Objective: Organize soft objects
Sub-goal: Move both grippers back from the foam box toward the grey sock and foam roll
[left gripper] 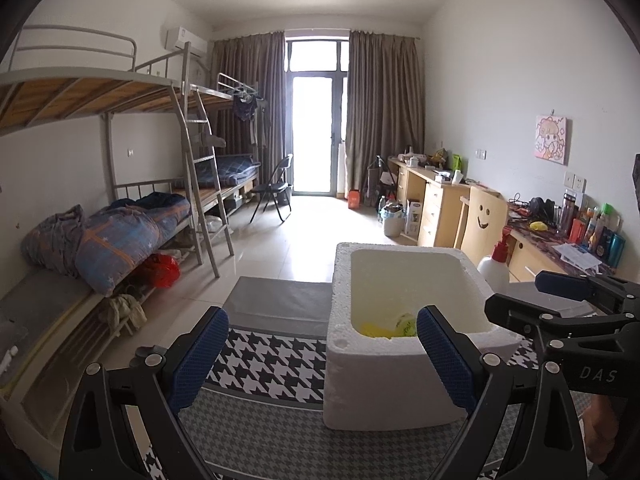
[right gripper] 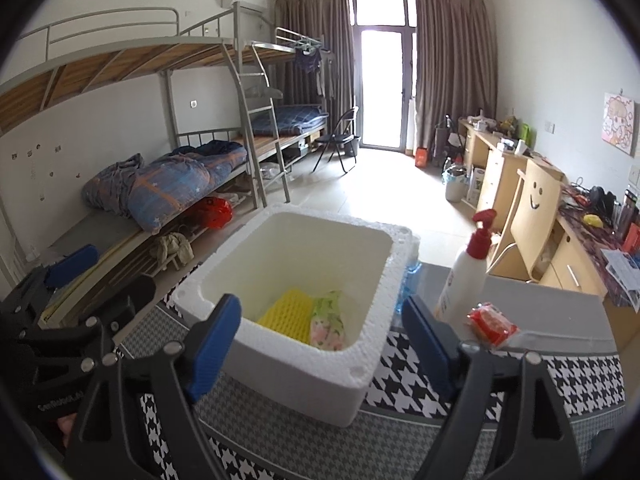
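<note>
A white foam box (left gripper: 384,376) (right gripper: 304,376) stands on a houndstooth-patterned table (left gripper: 272,360) (right gripper: 576,380). Inside it lie a yellow foam net (right gripper: 289,314) (left gripper: 374,329) and a soft floral pouch (right gripper: 328,320), partly seen in the left wrist view (left gripper: 405,323). A red packet (right gripper: 491,323) lies on the table right of the box, beside a white pump bottle (right gripper: 466,276) (left gripper: 495,266). My left gripper (left gripper: 320,356) is open and empty, just in front of the box. My right gripper (right gripper: 322,338) is open and empty over the box's near rim.
A blue-tinted plastic bottle (right gripper: 408,286) stands behind the box. A bunk bed with bedding (left gripper: 120,236) (right gripper: 168,188) runs along the left wall. Desks with clutter (left gripper: 560,232) (right gripper: 592,240) and a smiley-face chair (left gripper: 482,220) line the right. The tiled floor (left gripper: 304,232) leads to the balcony door.
</note>
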The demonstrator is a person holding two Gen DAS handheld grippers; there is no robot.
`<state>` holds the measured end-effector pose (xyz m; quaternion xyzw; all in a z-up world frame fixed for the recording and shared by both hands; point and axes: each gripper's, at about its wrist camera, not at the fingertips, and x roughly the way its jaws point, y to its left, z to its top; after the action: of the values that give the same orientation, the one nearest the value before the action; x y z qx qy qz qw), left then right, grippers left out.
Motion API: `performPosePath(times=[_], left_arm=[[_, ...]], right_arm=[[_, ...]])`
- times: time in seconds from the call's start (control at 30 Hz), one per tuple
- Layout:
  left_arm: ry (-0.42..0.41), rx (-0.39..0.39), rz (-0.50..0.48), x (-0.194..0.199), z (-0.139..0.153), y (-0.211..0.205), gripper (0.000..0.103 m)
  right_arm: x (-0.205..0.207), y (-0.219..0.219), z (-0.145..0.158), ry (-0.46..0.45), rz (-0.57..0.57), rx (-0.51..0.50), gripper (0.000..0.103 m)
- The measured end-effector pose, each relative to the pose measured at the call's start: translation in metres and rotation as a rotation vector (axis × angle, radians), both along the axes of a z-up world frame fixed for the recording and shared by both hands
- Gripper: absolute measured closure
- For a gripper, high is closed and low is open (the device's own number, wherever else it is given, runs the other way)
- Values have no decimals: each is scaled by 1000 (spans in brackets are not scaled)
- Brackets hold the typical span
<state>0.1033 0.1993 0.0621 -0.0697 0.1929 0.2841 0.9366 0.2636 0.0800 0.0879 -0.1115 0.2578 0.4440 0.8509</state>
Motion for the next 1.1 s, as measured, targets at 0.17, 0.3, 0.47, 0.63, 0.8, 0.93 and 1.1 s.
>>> performPosePath(times=[0.17, 0.3, 0.47, 0.63, 0.8, 0.93, 1.1], left_arm=[[-8, 5, -20, -6, 0, -8, 7], [-16, 0, -42, -10, 0, -16, 7], [-21, 7, -73, -14, 2, -29, 7], [-25, 8, -110, -15, 2, -44, 7], [-33, 18, -149, -17, 3, -60, 7], [-39, 6, -184, -21, 0, -71, 7], [-44, 7, -232, -26, -5, -85, 7]], right_arm=[[-4, -12, -1, -4, -17, 6, 18], [-5, -29, -1, 2, -33, 28, 17], [-12, -51, 1, -20, -55, 49, 18], [-18, -68, -1, -23, -74, 78, 18], [-25, -82, -2, -49, -89, 90, 17], [-35, -97, 0, -67, -94, 107, 18], [-47, -115, -3, -104, -114, 120, 17]])
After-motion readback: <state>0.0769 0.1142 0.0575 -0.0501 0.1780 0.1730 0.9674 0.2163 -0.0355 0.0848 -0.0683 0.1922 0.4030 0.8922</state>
